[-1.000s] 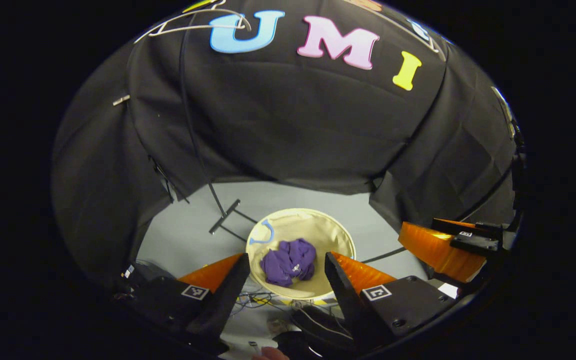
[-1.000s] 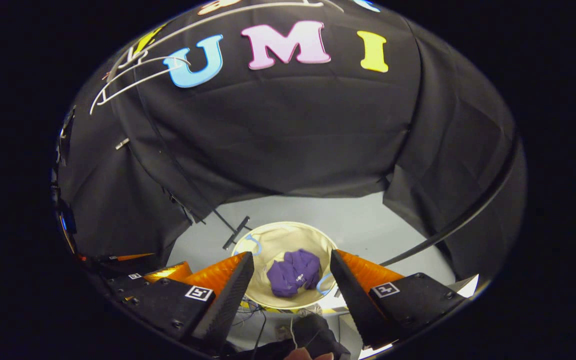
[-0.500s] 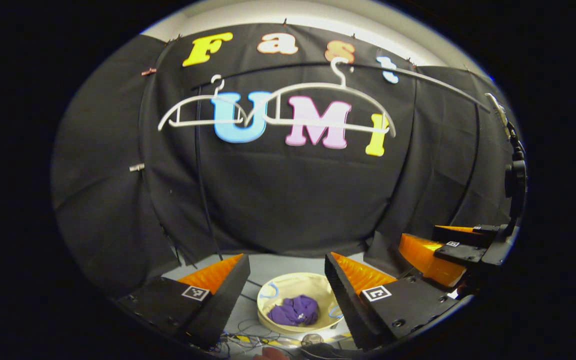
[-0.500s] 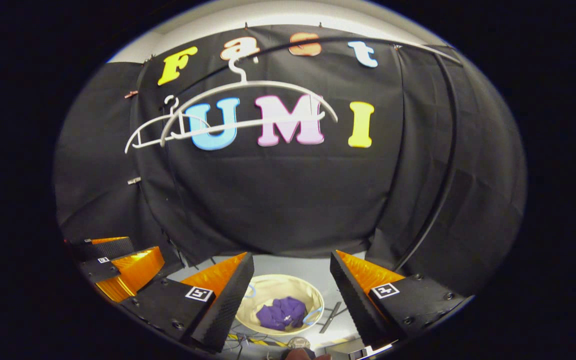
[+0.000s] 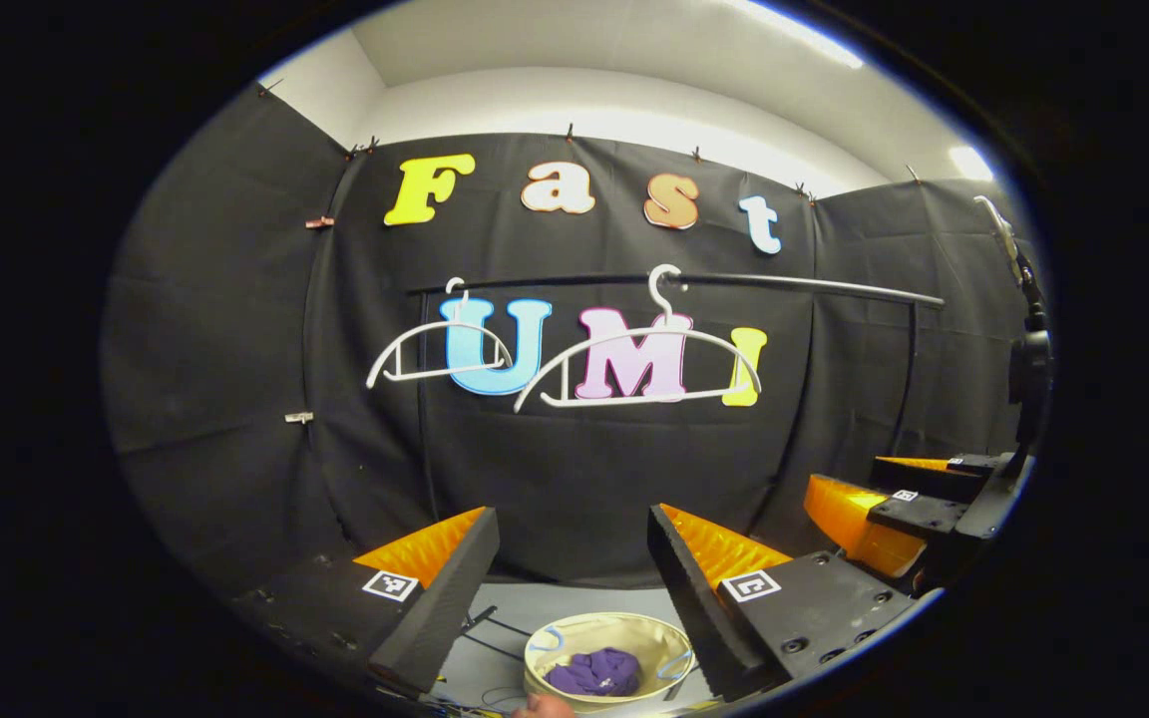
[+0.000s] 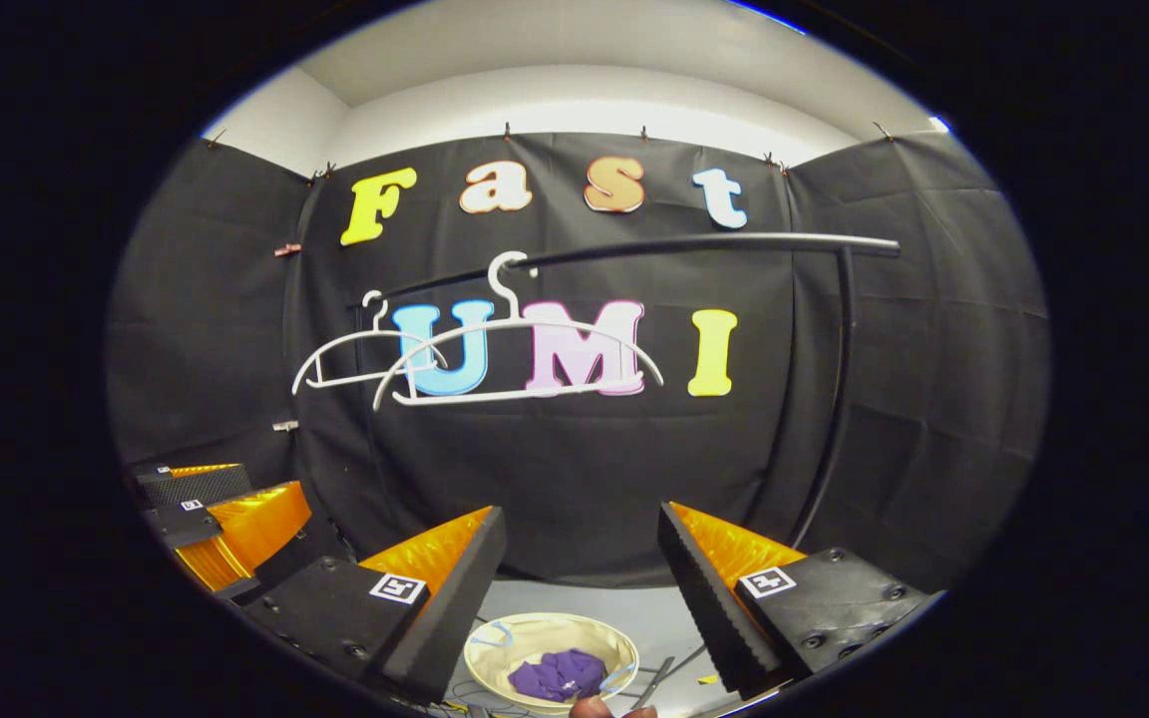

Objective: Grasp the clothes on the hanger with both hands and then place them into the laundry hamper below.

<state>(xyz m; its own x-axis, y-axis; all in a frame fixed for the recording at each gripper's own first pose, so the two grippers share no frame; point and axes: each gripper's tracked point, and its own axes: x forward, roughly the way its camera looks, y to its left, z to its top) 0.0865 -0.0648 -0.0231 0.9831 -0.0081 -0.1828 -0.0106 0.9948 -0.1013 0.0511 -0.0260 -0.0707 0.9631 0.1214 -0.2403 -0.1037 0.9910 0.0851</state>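
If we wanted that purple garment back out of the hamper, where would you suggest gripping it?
I would come straight down from above through the open top of the hamper and pinch a raised fold at the middle of the purple garment. It lies crumpled in a heap on the bottom, so the bunched ridges probably give the tool the easiest hold.
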